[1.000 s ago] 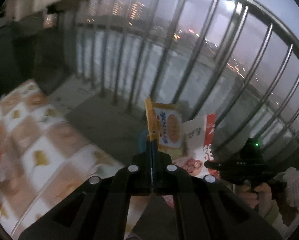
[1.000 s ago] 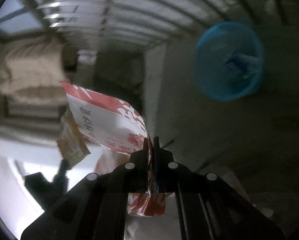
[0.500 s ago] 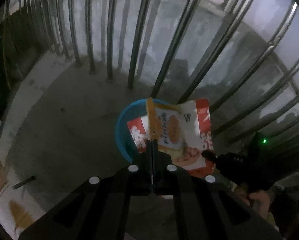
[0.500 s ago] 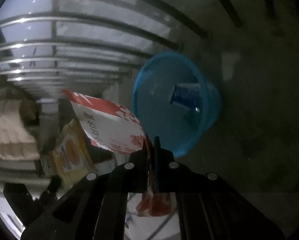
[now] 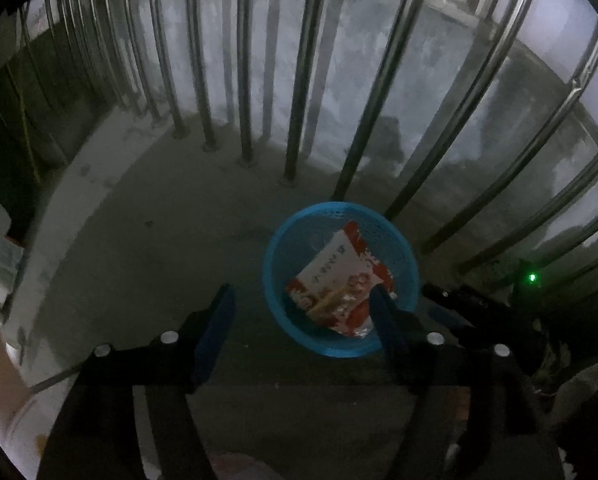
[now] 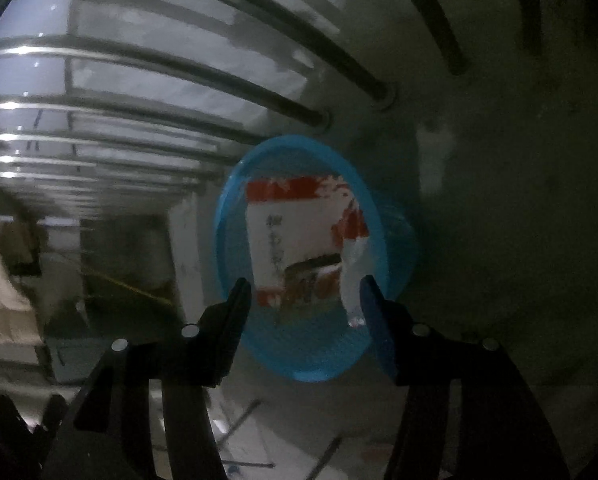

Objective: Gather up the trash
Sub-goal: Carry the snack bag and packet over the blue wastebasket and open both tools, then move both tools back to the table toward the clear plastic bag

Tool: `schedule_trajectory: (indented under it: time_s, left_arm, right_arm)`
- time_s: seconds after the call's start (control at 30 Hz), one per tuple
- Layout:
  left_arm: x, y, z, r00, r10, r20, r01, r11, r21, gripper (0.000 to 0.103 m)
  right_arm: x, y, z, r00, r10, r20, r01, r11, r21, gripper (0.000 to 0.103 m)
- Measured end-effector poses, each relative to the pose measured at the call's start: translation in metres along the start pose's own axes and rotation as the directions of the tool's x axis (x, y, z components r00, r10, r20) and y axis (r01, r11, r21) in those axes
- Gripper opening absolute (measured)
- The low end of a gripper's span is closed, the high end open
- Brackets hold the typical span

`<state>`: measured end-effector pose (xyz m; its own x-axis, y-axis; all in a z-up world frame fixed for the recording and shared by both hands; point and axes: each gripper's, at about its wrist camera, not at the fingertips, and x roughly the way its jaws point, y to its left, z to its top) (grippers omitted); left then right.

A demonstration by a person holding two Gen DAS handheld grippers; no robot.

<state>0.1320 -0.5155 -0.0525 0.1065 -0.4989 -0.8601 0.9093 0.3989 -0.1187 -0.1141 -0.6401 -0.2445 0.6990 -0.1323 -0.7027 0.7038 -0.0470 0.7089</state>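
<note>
Now both the left claw (image 5: 301, 302) and the right claw (image 6: 305, 294) hang spread wide and empty above the blue basket (image 5: 277, 248), where the red-and-white snack wrapper (image 5: 333, 268) lies slanted, so a gust through the railing (image 5: 295, 92) might lift the light film out.

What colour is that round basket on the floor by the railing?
Bright blue basket, seen best in the left wrist view.
</note>
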Motion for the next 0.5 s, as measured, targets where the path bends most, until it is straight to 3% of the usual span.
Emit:
schedule_trajectory:
  time_s: [0.13,0.3,0.43,0.5]
  left_arm:
    - [-0.029,0.004,-0.014,1.0,-0.003,0.012,0.004,1.0,-0.011,0.068]
    - [-0.071,0.014,-0.033,0.999,-0.014,0.041,0.015,1.0,-0.025,0.071]
    - [-0.111,0.026,-0.059,0.996,0.002,0.084,0.001,0.999,-0.04,0.073]
    - [-0.131,0.033,-0.076,0.995,0.003,0.103,0.003,0.998,-0.056,0.073]
  right_arm:
    - [-0.015,0.001,-0.009,1.0,-0.005,-0.001,0.005,0.999,-0.042,0.055]
    - [-0.044,0.023,-0.027,1.0,-0.025,0.012,0.027,0.982,-0.189,0.055]
    - [-0.066,0.061,-0.043,0.997,-0.062,0.049,0.075,0.931,-0.356,0.059]
    - [-0.077,0.086,-0.055,0.994,-0.073,0.077,0.1,0.888,-0.449,0.064]
